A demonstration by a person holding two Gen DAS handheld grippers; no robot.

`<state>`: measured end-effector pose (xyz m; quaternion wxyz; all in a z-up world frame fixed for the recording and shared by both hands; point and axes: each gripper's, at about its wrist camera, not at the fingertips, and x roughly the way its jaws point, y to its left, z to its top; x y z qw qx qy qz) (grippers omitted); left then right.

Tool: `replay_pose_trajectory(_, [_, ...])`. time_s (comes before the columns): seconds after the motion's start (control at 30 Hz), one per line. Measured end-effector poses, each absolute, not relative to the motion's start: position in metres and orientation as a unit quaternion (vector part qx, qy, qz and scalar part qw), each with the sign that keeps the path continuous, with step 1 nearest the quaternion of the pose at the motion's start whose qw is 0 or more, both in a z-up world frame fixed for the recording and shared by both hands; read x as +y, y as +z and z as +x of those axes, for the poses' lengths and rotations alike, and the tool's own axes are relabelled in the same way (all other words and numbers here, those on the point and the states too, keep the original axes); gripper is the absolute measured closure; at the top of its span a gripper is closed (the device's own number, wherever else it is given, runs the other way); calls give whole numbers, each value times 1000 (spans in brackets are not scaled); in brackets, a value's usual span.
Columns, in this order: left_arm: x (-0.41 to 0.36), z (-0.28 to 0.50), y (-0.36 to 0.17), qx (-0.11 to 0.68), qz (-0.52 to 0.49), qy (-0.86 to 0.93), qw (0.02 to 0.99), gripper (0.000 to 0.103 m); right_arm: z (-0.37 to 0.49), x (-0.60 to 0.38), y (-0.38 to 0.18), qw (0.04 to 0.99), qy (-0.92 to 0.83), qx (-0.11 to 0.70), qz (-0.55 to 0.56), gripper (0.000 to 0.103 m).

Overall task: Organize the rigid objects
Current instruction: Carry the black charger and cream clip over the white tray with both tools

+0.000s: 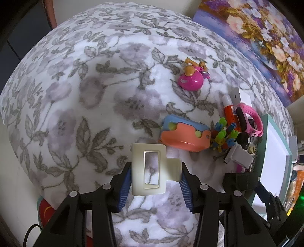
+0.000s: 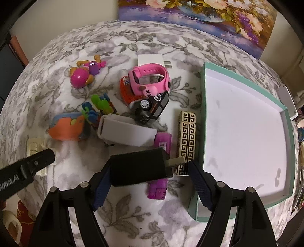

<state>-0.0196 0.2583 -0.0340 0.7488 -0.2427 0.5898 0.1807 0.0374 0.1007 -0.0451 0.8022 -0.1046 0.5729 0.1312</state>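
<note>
Cream clip pinched in left claw; black charger resting against one finger of spread right claw.

Beyond the claws, scattered over a grey floral blanket: orange-and-blue toy, pink round toy, pink watch, toy car, gold patterned lighter. Teal-rimmed white tray lying to the right, flower painting propped against the wall behind.
</note>
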Motion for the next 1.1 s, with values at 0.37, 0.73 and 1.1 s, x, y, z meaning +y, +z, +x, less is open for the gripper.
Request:
replay_pose_trajectory(0.37, [256, -19, -37, 595, -222, 190, 749, 53, 38, 99, -38, 802, 143, 575, -79, 30])
replay_pose_trajectory(0.73, [252, -20, -28, 582, -208, 192, 762, 53, 39, 78, -4, 812, 152, 563, -13, 30])
replay_pose_trajectory(1.1, [210, 7, 13, 564, -164, 151, 795, 53, 68, 9, 29, 843, 74, 530, 45, 30])
